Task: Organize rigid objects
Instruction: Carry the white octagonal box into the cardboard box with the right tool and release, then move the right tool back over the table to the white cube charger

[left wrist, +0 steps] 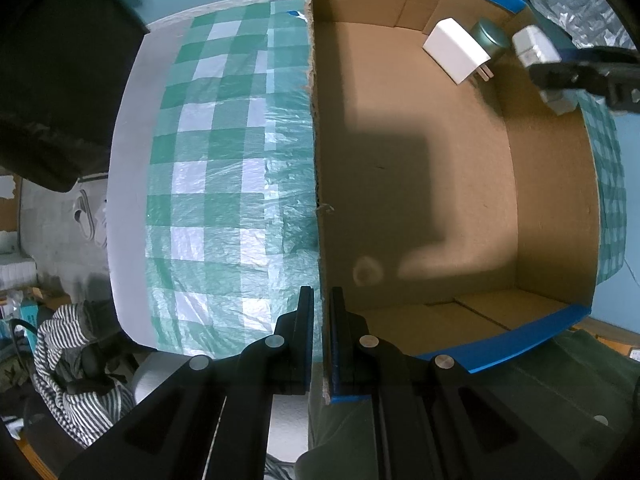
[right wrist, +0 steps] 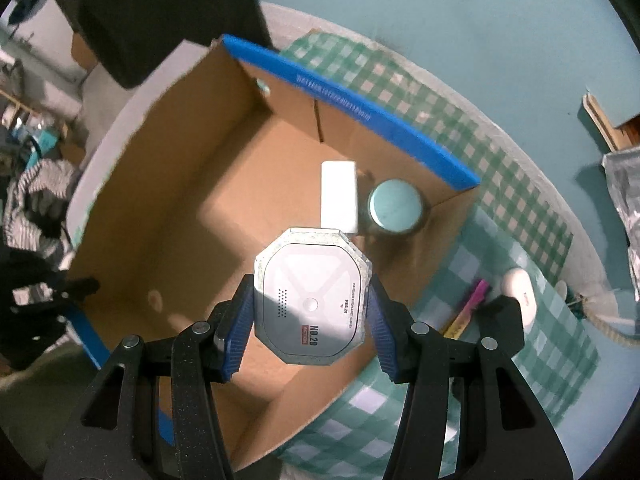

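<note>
My right hand-held gripper [right wrist: 310, 312] is clamped on the grey octagonal device [right wrist: 311, 300], pads on its two side edges, hanging over the cardboard box [right wrist: 168, 184]. My left hand-held gripper [left wrist: 320, 340] is pinched shut on the box's wall, at 6 o'clock in the left wrist view, w/ one finger inside and one outside.

Already in the box: white charger [right wrist: 339, 196] and round tin [right wrist: 395, 207], both in the corner at 1 o'clock from the device, touching or nearly so.

Risks, as I judge them:
- Grip is only on the smooth edges, so the device could pivot or slip out if I swing fast, then land hard.
- If I release too near 1 o'clock, it lands on the charger or tin and sits tilted. The bare box floor at 9–10 o'clock looks safer.
- The left grip is on a torn wall edge; a tug could rip it or slide the box on the slick checkered cover [left wrist: 224, 168] of the tabletop.
- Pink pen [right wrist: 472, 308] and white oval thing [right wrist: 518, 292] lie outside at 3 o'clock, not yet boxed.
</note>
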Demonstrator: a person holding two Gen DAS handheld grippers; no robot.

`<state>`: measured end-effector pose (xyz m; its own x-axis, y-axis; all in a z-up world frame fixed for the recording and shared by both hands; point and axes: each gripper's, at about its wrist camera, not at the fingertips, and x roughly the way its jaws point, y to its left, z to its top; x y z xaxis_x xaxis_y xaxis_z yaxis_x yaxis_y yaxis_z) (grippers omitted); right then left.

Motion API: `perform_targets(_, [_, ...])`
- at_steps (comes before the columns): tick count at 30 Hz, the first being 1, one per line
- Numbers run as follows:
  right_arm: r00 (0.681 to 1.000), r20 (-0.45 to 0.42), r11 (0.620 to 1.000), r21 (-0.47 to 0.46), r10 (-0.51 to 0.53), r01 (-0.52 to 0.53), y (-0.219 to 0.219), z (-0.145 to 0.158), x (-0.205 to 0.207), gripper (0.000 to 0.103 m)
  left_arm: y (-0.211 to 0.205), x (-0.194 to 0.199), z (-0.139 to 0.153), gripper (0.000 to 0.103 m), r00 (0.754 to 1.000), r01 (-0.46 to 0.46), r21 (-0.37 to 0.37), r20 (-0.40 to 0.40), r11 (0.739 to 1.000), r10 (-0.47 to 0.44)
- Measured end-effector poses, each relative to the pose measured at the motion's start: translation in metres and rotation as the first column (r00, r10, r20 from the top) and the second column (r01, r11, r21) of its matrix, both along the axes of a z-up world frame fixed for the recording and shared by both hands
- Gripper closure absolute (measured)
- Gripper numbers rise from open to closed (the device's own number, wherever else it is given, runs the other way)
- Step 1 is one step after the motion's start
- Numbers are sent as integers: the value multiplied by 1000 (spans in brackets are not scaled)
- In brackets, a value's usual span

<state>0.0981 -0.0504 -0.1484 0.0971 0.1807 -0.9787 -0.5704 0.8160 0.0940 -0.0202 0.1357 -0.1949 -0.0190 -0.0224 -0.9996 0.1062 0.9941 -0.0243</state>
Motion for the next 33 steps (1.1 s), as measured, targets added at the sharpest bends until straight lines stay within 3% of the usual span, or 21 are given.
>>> perform_targets(14, [997, -73, 998, -54, 19, -23, 6, -37, 3, 50, 0, -1, 1, 96, 1000, -4, -4, 4, 1000, 4])
perform_targets(27, [998, -64, 999, -52, -11, 7, 2, -31, 5, 50, 1, 1, 4, 96, 1000, -2, -8, 3, 1000, 2])
perform_targets(33, [998, -36, 998, -12, -59, 59, -8, -11, 1, 50, -1, 0, 3, 96, 1000, 5, -6, 2, 1000, -5])
